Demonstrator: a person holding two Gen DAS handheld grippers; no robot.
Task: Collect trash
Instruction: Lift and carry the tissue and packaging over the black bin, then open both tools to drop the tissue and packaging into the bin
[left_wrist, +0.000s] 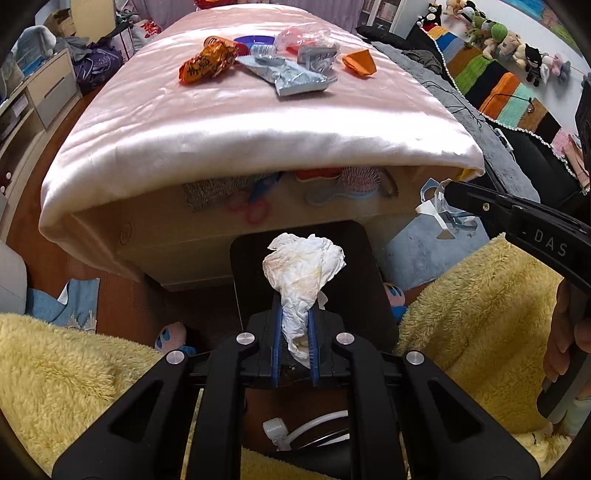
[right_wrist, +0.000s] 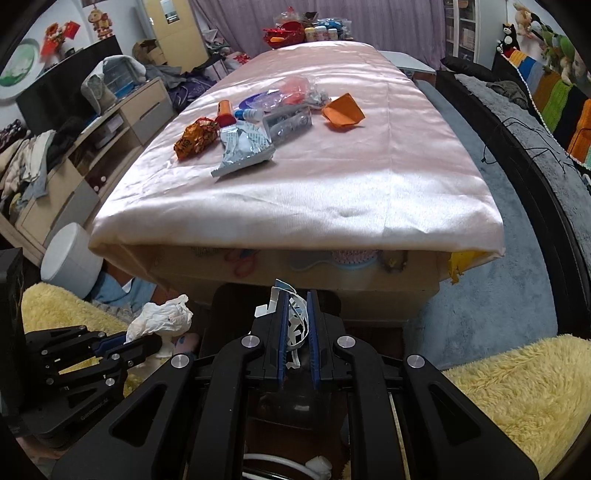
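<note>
Your left gripper (left_wrist: 294, 325): jaws clamped on a crumpled tissue (left_wrist: 303, 269), lower centre, above a dark bin (left_wrist: 369, 266). Your right gripper (right_wrist: 296, 325): jaws clamped on white-blue strips (right_wrist: 297, 317). Remaining wrappers (right_wrist: 242, 147): pink-covered table (right_wrist: 332, 192), upper centre.

Left gripper (left_wrist: 295, 332) tilts steeply downward, jaws clamped; right gripper (right_wrist: 295, 325) beside it likewise, hand (left_wrist: 565, 332) gripping its handle.
</note>
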